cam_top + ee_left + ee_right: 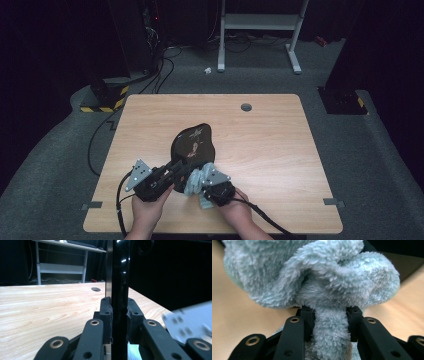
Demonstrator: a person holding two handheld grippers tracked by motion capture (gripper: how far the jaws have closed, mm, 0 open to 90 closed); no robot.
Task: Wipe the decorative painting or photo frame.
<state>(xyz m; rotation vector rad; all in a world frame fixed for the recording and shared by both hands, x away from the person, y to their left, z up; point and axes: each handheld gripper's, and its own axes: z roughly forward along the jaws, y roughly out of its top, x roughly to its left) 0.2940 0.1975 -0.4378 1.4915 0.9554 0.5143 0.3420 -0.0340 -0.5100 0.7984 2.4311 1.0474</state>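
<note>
A glossy black plate with pale smears lies near the middle of the wooden table. My left gripper is shut on its near rim. In the left gripper view the plate stands edge-on, and the left gripper has both pads pressed on it. A fluffy light-blue cloth rests at the plate's near edge, with my right gripper shut on it. In the right gripper view the cloth bunches above the right gripper, a fold pinched between its pads.
The table has a round cable hole near its far edge. A white desk frame stands on the grey floor behind, and cables run down the left side. The right gripper's grey plate sits close beside my left jaws.
</note>
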